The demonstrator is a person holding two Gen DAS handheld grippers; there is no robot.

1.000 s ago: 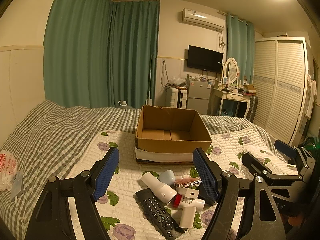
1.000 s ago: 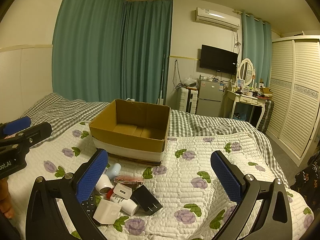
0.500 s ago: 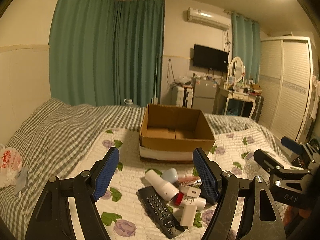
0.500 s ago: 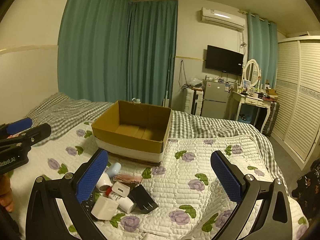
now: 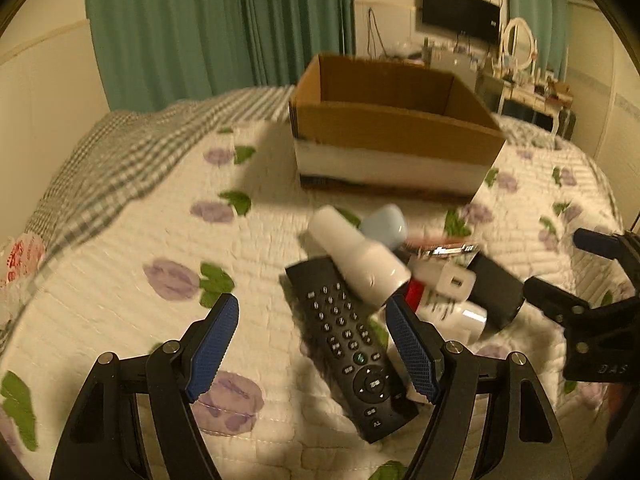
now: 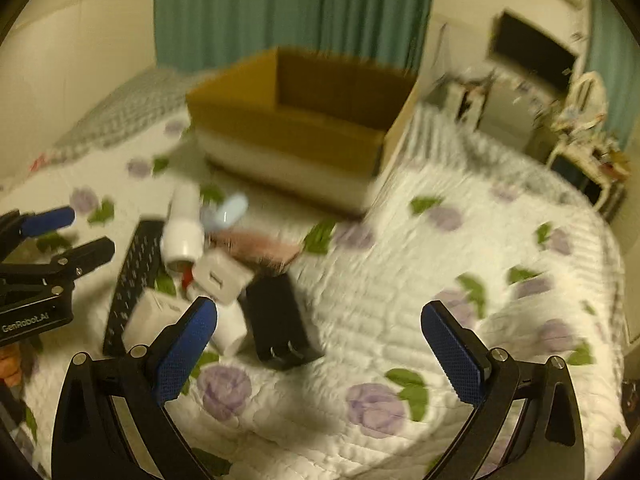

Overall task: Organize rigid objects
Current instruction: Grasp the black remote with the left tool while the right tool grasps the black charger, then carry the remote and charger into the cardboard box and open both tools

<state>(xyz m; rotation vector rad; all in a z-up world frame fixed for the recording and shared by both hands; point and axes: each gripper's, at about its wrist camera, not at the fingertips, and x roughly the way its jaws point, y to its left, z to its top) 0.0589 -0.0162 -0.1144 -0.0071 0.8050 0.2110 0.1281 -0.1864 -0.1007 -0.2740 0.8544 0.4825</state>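
A pile of small objects lies on the floral quilt: a black remote [image 5: 352, 344], a white cylinder bottle [image 5: 358, 266], a light blue case [image 5: 386, 226], a white plug cube [image 5: 454, 282] and a black charger [image 6: 278, 326]. An open cardboard box [image 5: 392, 126] stands behind the pile. My left gripper [image 5: 312, 346] is open and empty, low over the remote. My right gripper [image 6: 318, 354] is open and empty, with the black charger just ahead of its left finger. The right wrist view is blurred.
A grey checked blanket [image 5: 120, 148] covers the bed's left side. A red-printed plastic bag [image 5: 20, 260] lies at the far left. A dresser with a mirror [image 5: 520, 44] and a TV [image 5: 460, 20] stand against the far wall.
Both grippers have dropped and tilted down toward the pile; the objects and box now look closer and larger. Both stay open and empty.
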